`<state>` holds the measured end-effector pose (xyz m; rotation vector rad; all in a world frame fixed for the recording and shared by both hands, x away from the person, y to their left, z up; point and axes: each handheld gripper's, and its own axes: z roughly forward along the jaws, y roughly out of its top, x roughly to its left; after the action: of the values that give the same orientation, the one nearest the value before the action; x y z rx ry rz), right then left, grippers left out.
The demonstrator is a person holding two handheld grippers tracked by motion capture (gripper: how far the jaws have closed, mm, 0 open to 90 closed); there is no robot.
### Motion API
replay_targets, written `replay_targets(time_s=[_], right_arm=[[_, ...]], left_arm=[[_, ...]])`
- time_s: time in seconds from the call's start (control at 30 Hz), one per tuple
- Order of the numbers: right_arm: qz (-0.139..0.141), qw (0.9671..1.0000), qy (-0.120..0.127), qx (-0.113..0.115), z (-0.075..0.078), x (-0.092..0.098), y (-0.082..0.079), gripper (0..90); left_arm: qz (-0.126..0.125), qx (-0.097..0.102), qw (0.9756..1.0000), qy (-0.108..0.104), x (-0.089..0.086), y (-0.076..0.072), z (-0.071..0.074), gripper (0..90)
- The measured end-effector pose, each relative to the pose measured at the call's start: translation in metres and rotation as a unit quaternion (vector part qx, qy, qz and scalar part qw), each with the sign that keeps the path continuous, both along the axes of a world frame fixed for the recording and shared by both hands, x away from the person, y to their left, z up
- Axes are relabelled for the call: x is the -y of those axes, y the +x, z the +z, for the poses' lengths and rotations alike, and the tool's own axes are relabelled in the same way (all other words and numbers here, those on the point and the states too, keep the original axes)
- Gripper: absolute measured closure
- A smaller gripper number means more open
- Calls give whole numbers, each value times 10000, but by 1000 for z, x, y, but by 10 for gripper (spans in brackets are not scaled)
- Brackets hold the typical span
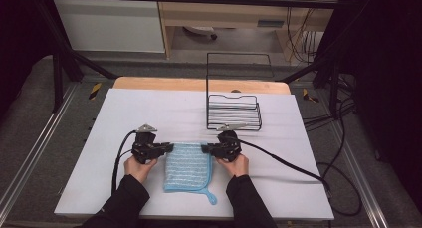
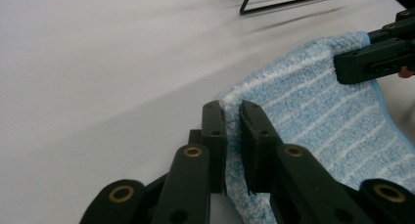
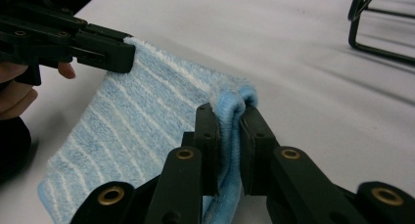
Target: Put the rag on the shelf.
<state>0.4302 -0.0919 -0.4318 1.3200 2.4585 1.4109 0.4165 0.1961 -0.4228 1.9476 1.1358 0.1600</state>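
gripping one blue towel [image 1: 187, 167]: two hand-held grippers.

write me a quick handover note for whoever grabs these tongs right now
Left tongs: shut on the far left corner of the blue towel.
Right tongs: shut on its far right corner.
Towel: on the white table, near the front edge, folded, hanging loop toward the person. Wire rack stands behind it, nothing in it.
Done: both far corners pinched.
Left: probably lifting or folding the towel further, maybe into the rack; keep both grips even.
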Motion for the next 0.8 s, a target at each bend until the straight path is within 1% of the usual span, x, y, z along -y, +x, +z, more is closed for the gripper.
replay_targets(time_s=[0.03,0.1,0.17,0.37,0.4,0.43,0.47,0.5,0.53,0.6,0.63,0.67,0.73,0.77,0.8], right_arm=[[1,10000,24,48,2,1,-1,805],[0,10000,50,76,4,1,-3,805],[12,9998,93,173,7,2,-6,805],[38,9988,226,423,18,6,-15,805],[38,9988,226,423,18,6,-15,805],[43,9983,280,505,23,8,-18,805],[43,9983,280,505,23,8,-18,805],[34,9981,305,532,25,9,-20,805],[37,9973,368,630,30,11,-23,806],[39,9970,404,666,33,13,-24,806],[40,9959,472,767,39,16,-27,806],[45,9953,510,819,42,17,-28,806],[48,9948,531,862,44,19,-29,806],[33,9939,565,944,49,22,-31,806],[24,9937,574,962,51,23,-33,806]], left_arm=[[0,0,10000,0,0,0,0,812],[-26,85,10000,-23,-1,-3,3,811],[-42,164,9999,-36,-2,-6,6,810],[-62,317,9994,-153,-3,-13,15,808],[-63,359,9992,-172,-2,-15,17,808],[-60,416,9989,-191,-2,-17,20,808],[-70,454,9988,-196,-2,-18,22,808],[-53,514,9983,-260,-1,-20,25,808],[-57,558,9981,-269,-1,-21,27,808],[-37,682,9972,-314,0,-25,32,809],[-54,736,9966,-368,2,-28,37,809],[-54,736,9966,-368,2,-28,37,809],[-43,864,9955,-378,3,-31,41,809],[-53,872,9953,-426,4,-33,43,810],[-50,899,9949,-452,5,-34,45,810]])
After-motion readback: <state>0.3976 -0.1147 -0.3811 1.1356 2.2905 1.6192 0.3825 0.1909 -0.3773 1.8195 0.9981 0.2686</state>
